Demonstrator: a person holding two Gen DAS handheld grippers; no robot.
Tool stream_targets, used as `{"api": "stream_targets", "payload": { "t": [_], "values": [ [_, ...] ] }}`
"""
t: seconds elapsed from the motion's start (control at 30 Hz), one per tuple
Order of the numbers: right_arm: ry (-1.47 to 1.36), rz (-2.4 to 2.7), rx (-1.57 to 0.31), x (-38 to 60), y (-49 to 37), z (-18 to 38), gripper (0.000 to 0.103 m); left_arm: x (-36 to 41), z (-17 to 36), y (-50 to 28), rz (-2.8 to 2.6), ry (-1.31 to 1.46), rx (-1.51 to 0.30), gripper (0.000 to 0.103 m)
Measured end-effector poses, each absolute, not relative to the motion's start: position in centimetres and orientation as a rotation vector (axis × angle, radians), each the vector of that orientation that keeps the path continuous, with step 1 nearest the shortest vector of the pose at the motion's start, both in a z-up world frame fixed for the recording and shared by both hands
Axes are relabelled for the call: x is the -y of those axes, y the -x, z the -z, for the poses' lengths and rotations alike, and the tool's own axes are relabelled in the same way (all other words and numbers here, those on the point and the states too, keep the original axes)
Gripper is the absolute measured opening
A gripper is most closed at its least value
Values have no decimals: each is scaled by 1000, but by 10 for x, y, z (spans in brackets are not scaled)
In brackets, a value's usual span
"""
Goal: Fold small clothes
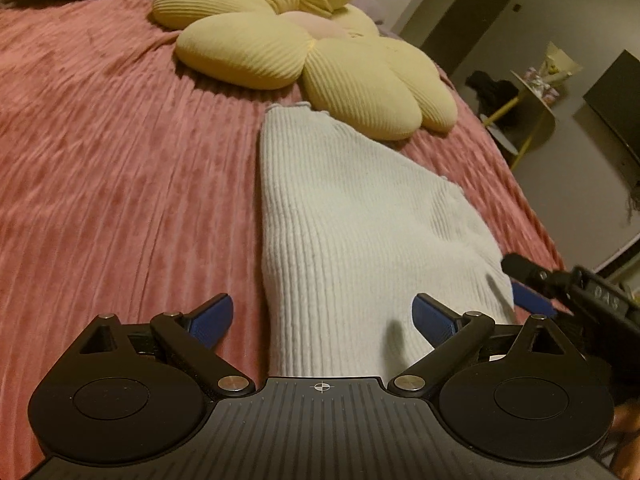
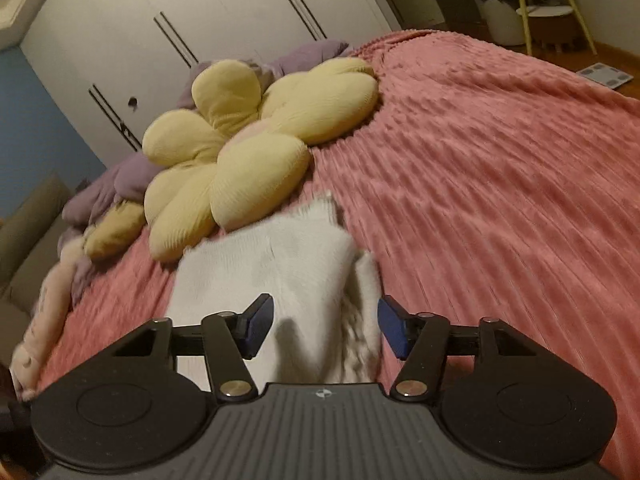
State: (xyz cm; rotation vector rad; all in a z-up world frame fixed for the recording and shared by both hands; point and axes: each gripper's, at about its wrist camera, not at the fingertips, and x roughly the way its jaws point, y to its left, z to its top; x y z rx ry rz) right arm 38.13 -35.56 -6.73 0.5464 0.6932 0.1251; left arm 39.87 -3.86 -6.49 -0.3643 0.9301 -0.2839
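Note:
A white ribbed knit garment lies folded lengthwise on the pink ribbed bedspread. My left gripper is open, its blue pads on either side of the garment's near end. The right gripper's blue pad and black finger show at the garment's right edge in the left wrist view. In the right wrist view the garment has a folded layer with a second edge showing at its right. My right gripper is open over the garment's near end, not gripping it.
A large yellow flower-shaped cushion lies just beyond the garment's far end, also in the right wrist view. Purple pillows and a pink plush toy lie at the left. The bed's right edge drops to a room with a yellow-legged side table.

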Motion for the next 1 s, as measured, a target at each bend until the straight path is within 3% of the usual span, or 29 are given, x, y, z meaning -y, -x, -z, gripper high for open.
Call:
{"api": "stream_targets", "payload": {
  "t": [0.2, 0.27, 0.33, 0.43, 0.63, 0.73, 0.87, 1.0],
  "values": [
    [-603, -179, -771, 353, -407, 82, 30, 42, 70, -402, 274, 341, -945, 99],
    [-593, -181, -752, 351, -406, 81, 14, 42, 69, -401, 272, 331, -935, 99],
    [-559, -221, -700, 346, -400, 70, 13, 42, 67, -401, 269, 328, -915, 99],
    [-752, -355, -602, 363, -392, 71, 12, 41, 69, -406, 288, 362, -925, 99],
    [-1009, -272, -723, 405, -405, 133, 10, 39, 78, -413, 353, 410, -955, 99],
    [-946, -257, -717, 405, -402, 122, 14, 38, 80, -414, 375, 415, -959, 99],
    [-710, -216, -743, 392, -400, 97, 53, 37, 82, -419, 394, 429, -960, 99],
    [-689, -246, -792, 393, -404, 98, 56, 40, 87, -426, 402, 478, -964, 96]
  ]
}}
